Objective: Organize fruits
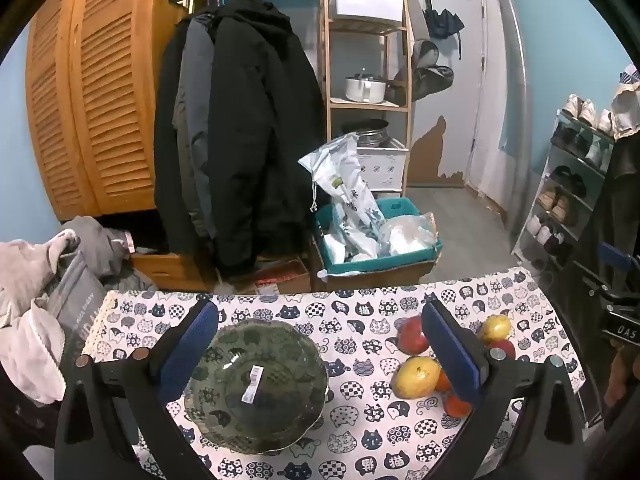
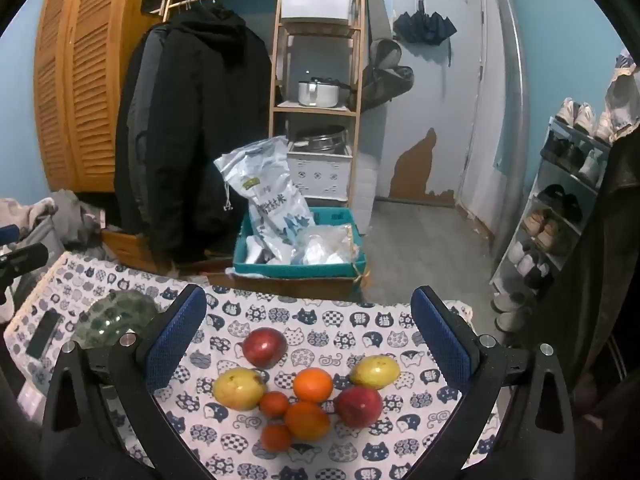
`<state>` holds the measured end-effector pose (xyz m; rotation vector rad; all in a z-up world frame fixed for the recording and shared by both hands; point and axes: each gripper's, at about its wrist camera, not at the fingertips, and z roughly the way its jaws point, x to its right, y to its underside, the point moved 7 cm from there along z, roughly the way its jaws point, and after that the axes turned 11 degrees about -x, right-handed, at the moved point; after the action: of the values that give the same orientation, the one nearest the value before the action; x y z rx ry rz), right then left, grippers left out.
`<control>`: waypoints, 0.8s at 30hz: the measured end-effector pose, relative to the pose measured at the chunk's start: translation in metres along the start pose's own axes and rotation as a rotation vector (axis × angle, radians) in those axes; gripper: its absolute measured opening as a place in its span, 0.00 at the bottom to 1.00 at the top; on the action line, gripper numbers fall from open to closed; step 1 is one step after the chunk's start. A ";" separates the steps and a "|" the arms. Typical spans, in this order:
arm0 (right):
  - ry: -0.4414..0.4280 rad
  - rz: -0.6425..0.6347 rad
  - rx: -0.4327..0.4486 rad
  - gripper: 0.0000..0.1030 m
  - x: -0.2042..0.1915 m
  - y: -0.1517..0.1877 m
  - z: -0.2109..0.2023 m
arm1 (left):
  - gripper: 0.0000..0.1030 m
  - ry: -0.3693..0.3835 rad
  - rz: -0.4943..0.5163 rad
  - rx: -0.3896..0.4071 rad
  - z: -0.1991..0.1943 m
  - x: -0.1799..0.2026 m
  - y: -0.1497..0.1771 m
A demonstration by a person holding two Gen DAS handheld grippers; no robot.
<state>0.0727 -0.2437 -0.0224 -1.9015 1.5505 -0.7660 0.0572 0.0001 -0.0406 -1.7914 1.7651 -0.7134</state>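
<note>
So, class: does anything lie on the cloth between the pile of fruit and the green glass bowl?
Nothing visible: only bare patterned cloth separates the fruit from the green glass bowl.

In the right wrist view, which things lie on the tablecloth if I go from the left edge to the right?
Black phone → green glass plate → left yellow fruit → large orange → front red apple → right yellow fruit.

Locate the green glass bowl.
In the left wrist view, the green glass bowl sits empty on the cat-print tablecloth, between the open left tongs, left of the fruit.
</note>
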 end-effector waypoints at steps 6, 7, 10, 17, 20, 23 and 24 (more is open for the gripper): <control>-0.007 -0.002 0.002 0.97 -0.001 0.000 0.000 | 0.99 -0.007 0.007 -0.002 0.000 0.000 0.000; -0.006 -0.003 0.001 0.97 -0.002 0.000 0.001 | 0.99 -0.008 0.007 -0.002 0.000 0.000 0.000; -0.003 0.003 0.001 0.97 -0.001 0.000 0.000 | 0.99 -0.006 0.008 -0.002 0.000 0.000 0.000; 0.022 0.006 -0.001 0.97 0.002 0.001 0.003 | 0.99 -0.010 0.005 0.006 0.002 -0.001 -0.004; 0.020 0.003 -0.001 0.97 0.002 0.001 0.003 | 0.99 -0.012 0.002 0.017 -0.001 -0.004 -0.002; 0.016 0.002 -0.001 0.97 0.001 0.001 0.005 | 0.99 -0.018 0.000 0.023 -0.001 -0.005 -0.002; 0.013 0.004 0.000 0.97 0.002 -0.002 0.000 | 0.99 -0.017 -0.001 0.024 -0.001 -0.005 -0.002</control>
<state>0.0744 -0.2452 -0.0212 -1.8972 1.5616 -0.7778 0.0578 0.0055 -0.0383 -1.7776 1.7378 -0.7139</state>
